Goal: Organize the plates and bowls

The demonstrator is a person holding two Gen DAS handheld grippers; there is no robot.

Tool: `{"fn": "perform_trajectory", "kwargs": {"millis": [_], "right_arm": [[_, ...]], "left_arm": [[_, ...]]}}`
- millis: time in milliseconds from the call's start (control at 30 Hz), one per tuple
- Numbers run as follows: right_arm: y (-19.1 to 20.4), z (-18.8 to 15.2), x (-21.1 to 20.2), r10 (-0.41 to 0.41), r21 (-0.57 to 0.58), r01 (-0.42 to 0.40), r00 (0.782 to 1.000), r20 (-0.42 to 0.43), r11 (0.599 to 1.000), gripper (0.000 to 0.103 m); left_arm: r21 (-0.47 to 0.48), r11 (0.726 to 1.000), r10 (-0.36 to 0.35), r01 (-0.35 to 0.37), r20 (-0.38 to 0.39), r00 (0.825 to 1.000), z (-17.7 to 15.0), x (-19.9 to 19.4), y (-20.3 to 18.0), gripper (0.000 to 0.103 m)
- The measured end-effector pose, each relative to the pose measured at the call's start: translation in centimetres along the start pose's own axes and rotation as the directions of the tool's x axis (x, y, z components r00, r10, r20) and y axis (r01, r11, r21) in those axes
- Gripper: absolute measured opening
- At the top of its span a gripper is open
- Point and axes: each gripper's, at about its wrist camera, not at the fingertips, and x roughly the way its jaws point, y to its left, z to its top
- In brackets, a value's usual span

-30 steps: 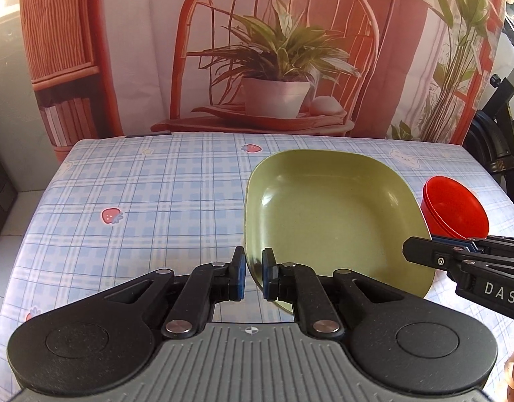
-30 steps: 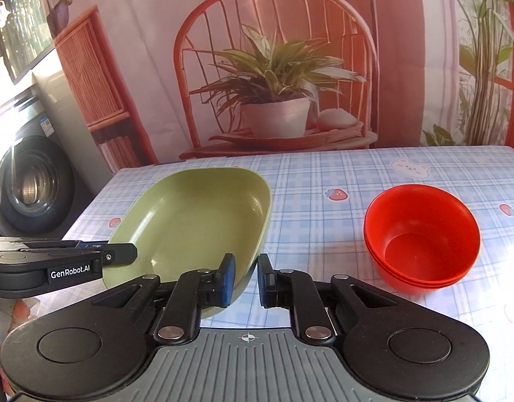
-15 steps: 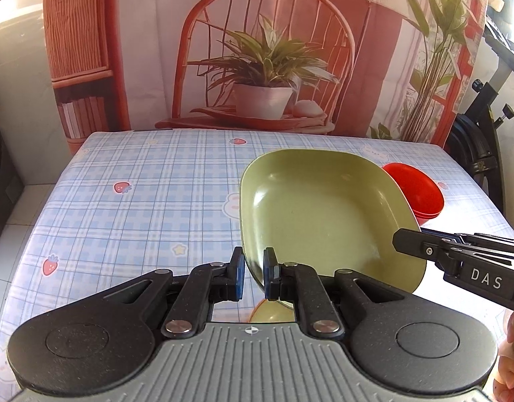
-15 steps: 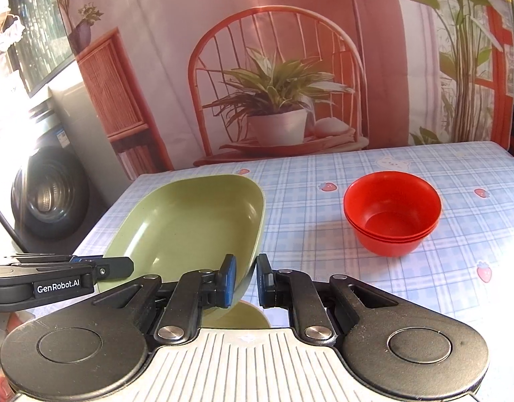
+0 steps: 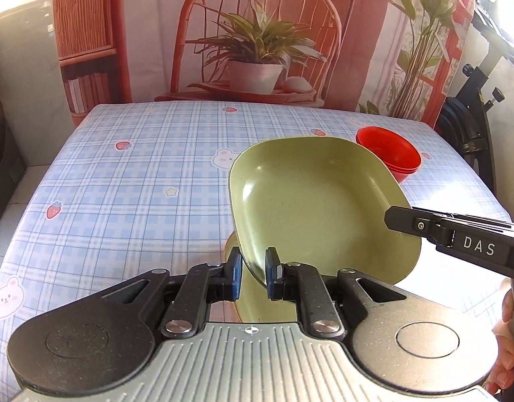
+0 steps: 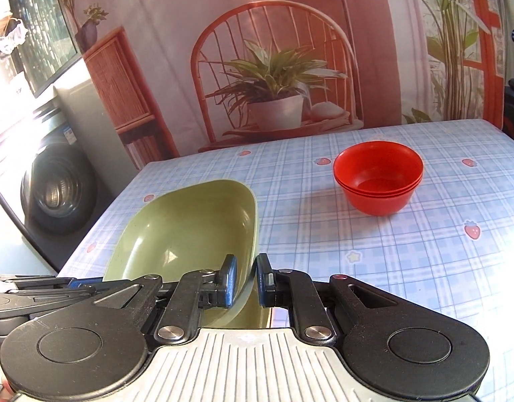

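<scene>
Left claw (image 5: 252,273) clamps green plate (image 5: 317,201) near rim; right claw (image 6: 246,279) clamps its right rim, plate lifted over surface (image 5: 123,181). Second plate (image 5: 245,298) beneath. Two stacked red bowls (image 6: 379,181) far right, nothing blocking.

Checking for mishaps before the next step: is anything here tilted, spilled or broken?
Only the green plate sits askew, held tilted off the table by both grippers. The red bowls stand neatly nested; no spills or damage show.
</scene>
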Motion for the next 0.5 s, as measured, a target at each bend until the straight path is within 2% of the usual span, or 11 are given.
{"fn": "perform_trajectory", "kwargs": {"millis": [267,500], "right_arm": [[-0.4,-1.4,0.6,0.004,0.025,-0.003,0.999,-0.038,1.000,0.013],[0.1,-1.7,0.9,0.001,0.001,-0.001,0.999,-0.053,1.000,0.013]], "left_arm": [[-0.018,1.000,0.002,-0.003,-0.028,1.000,-1.6,0.7,0.2,0.015],[-0.018,1.000,0.018,-0.019,-0.034,0.999,-2.2,0.9,0.3,0.015]]}}
